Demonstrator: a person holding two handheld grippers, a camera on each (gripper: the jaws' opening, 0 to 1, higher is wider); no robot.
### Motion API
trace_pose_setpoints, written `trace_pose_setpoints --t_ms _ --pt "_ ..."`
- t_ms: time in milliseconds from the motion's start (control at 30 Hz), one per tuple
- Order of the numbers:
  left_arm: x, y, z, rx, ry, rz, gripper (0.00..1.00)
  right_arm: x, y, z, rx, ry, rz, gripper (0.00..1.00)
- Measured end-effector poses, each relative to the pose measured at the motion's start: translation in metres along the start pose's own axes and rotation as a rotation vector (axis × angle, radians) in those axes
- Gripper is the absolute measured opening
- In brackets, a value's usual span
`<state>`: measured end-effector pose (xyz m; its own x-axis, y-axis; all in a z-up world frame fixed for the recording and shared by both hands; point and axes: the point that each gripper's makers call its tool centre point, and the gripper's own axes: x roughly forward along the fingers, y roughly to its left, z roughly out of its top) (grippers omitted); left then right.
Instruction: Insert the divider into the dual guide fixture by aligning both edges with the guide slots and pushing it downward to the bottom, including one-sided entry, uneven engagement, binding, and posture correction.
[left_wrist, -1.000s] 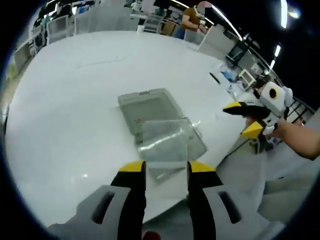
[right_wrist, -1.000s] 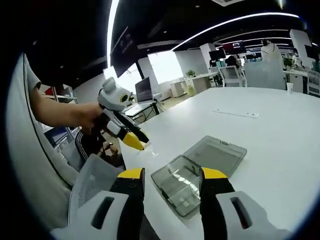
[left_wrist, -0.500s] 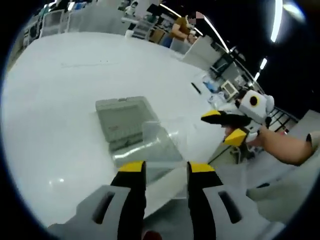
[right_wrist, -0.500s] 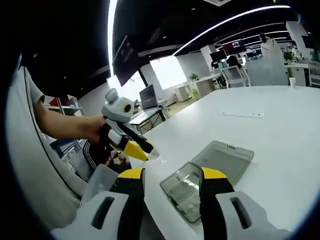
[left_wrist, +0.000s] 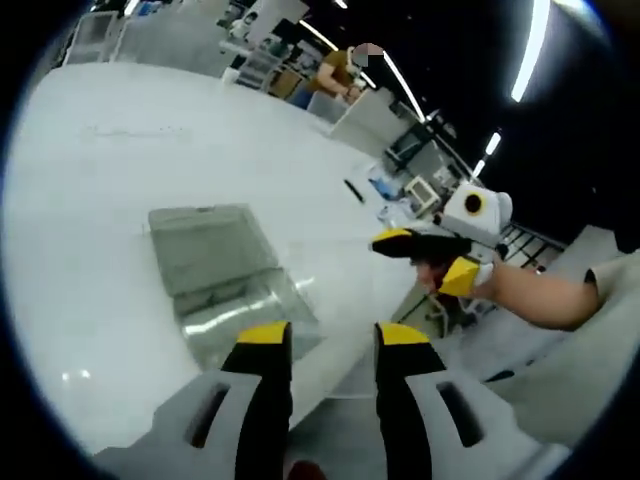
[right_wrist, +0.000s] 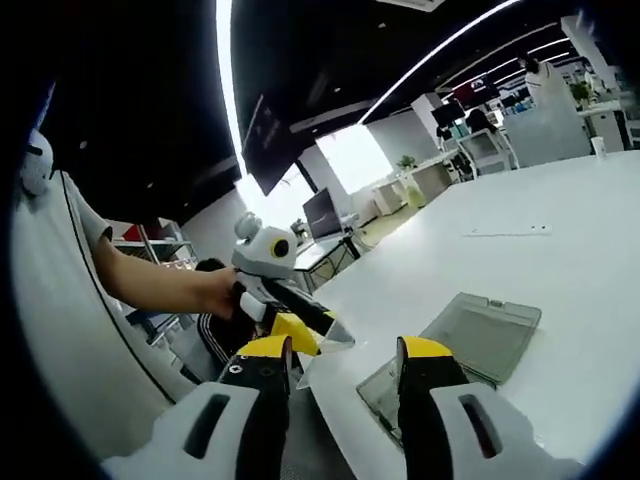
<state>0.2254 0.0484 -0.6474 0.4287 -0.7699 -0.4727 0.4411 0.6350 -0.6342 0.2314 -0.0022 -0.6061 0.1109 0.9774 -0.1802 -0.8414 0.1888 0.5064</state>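
Both grippers are lifting away: the left gripper (left_wrist: 333, 335) is pinching the clear divider (right_wrist: 338, 338) by one edge, the right gripper (right_wrist: 333, 348) hanging spread and empty, the grey fixture (left_wrist: 215, 278) lying ahead-left on the white table (left_wrist: 90, 180), nearer the left.

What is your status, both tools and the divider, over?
Left tool shut on clear divider, off the table. Right tool open, empty. Grey tray on table, divider not yet in. Path clear.
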Motion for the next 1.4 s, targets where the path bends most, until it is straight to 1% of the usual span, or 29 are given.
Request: trace_pose_setpoints --t_ms 167,467,733,967,1400 --pt "0.003 -0.006 0.001 0.006 -0.008 -0.034 0.29 0.002 0.006 0.004 0.012 -0.014 0.029 0.38" --pt "0.013 -0.016 -0.004 0.038 -0.001 -0.081 0.29 0.004 0.014 0.005 0.029 -0.019 0.074 0.37" --pt "0.016 -0.026 -0.009 0.053 -0.015 -0.141 0.29 0.005 0.020 0.004 0.042 -0.012 0.107 0.39" --pt "0.016 -0.037 -0.004 0.059 -0.048 -0.203 0.29 0.009 0.026 0.005 0.053 -0.011 0.128 0.43" --pt "0.015 -0.049 0.001 0.059 -0.072 -0.255 0.29 0.012 0.030 0.011 0.086 -0.029 0.154 0.45"
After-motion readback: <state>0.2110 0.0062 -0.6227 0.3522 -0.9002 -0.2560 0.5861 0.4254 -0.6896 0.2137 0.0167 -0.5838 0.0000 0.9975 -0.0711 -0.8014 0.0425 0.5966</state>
